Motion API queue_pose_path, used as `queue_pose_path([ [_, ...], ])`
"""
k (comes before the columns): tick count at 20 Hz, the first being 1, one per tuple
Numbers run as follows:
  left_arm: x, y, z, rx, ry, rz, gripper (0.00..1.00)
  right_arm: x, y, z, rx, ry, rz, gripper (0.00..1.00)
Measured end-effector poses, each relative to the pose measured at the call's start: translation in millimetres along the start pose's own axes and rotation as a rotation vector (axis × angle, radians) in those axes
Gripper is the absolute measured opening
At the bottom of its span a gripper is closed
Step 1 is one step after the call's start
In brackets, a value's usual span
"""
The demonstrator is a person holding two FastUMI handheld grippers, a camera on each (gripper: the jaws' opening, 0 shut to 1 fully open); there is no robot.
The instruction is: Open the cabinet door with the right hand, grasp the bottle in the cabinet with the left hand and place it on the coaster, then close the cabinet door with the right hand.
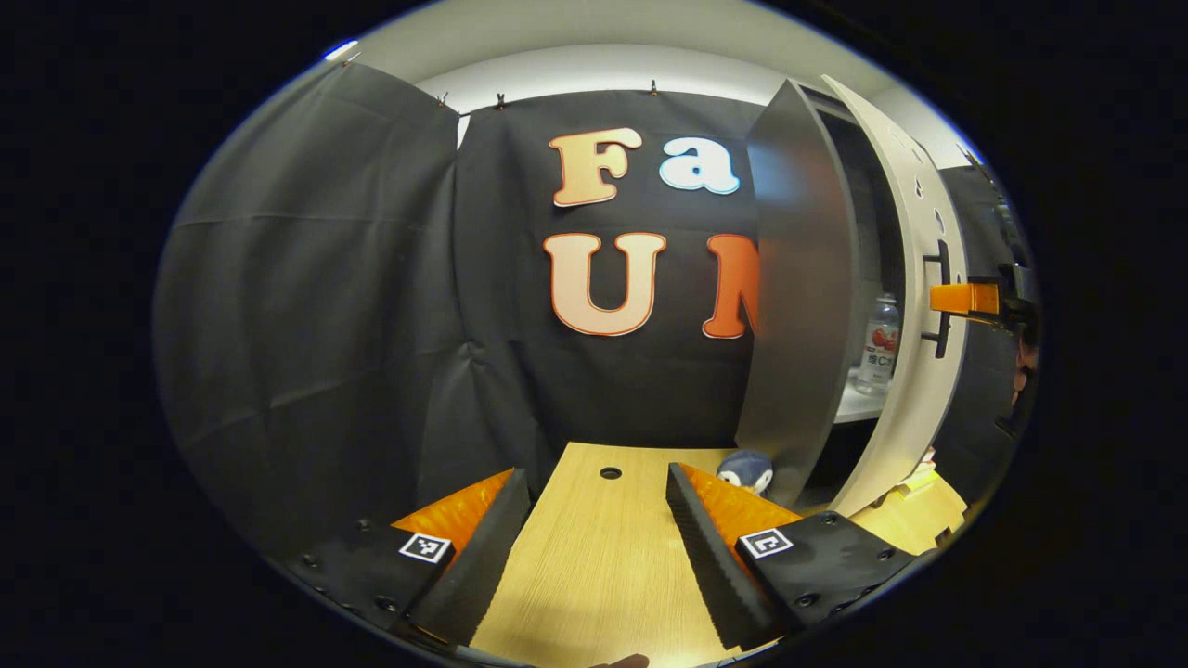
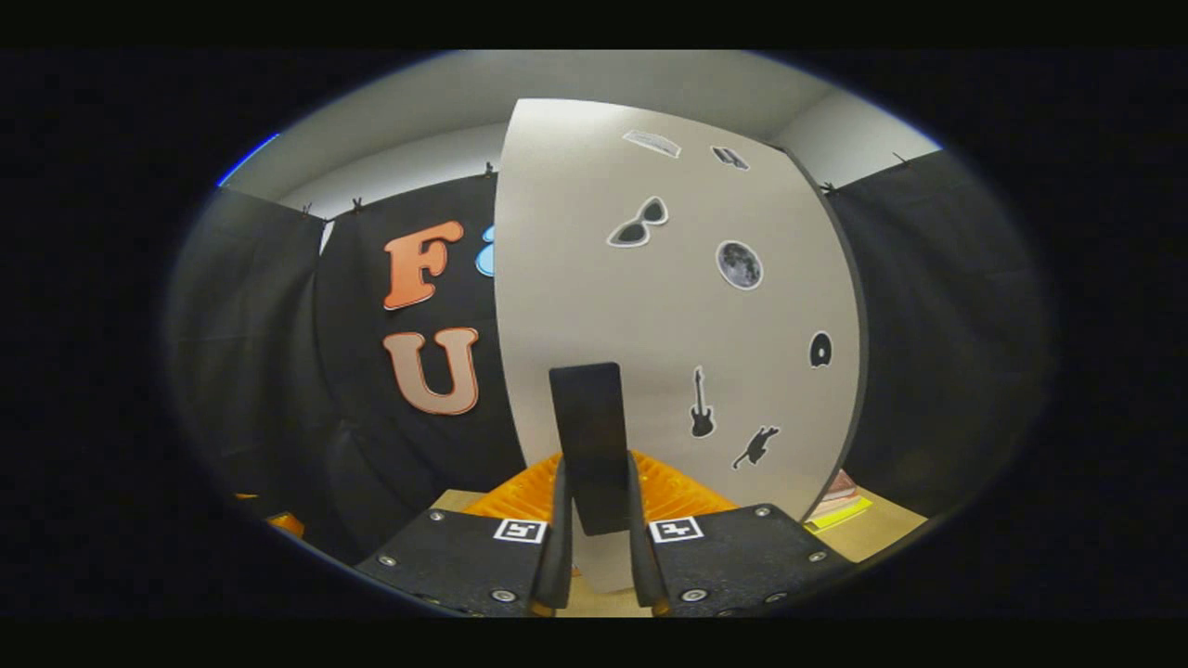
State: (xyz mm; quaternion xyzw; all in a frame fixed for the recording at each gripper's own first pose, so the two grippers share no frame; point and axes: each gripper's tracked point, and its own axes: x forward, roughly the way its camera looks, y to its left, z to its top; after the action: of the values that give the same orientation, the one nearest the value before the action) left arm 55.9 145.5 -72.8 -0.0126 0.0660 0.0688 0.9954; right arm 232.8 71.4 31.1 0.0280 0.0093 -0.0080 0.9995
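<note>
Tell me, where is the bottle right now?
In the left gripper view, the bottle stands on a shelf inside the cabinet, at the right, seen through the gap behind the open cabinet door.

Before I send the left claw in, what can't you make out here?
- Bottle, left gripper view: lower part hidden behind the cabinet door; label too small.
- Coaster: I can't pick it out.
- Handle, right gripper view: its lower end hidden between the right claw fingers.
- Cabinet interior: mostly hidden by the door.
</note>
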Motion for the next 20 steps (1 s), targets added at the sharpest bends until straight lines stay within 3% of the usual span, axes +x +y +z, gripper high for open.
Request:
queue_pose_path([
  [3, -10, -14, -4, 0.004, -0.001, -0.041, 0.97, -5, -7, 0, 0.003, 0.0, -0.027, 0.26],
  [4, -13, -20, -6, 0.002, 0.007, -0.055, 0.98, -8, -9, 0, 0.006, 0.002, -0.031, 0.2],
  [9, -37, -39, -3, 0.019, 0.002, -0.075, 0.97, -18, -19, 0, 0.021, -0.001, -0.059, 0.23],
  [13, -51, -62, 3, 0.032, -0.012, -0.066, 0.97, -30, -25, 0, 0.03, -0.005, -0.024, 0.22],
  [14, -54, -72, 5, 0.035, -0.014, -0.065, 0.97, -32, -26, 1, 0.03, -0.003, -0.01, 0.17],
  [15, -56, -82, 6, 0.041, -0.016, -0.063, 0.97, -35, -28, 0, 0.037, 0.006, 0.004, 0.22],
  [20, -71, -140, 9, 0.063, -0.022, -0.056, 0.97, -51, -39, 2, 0.058, 0.004, 0.053, 0.19],
])
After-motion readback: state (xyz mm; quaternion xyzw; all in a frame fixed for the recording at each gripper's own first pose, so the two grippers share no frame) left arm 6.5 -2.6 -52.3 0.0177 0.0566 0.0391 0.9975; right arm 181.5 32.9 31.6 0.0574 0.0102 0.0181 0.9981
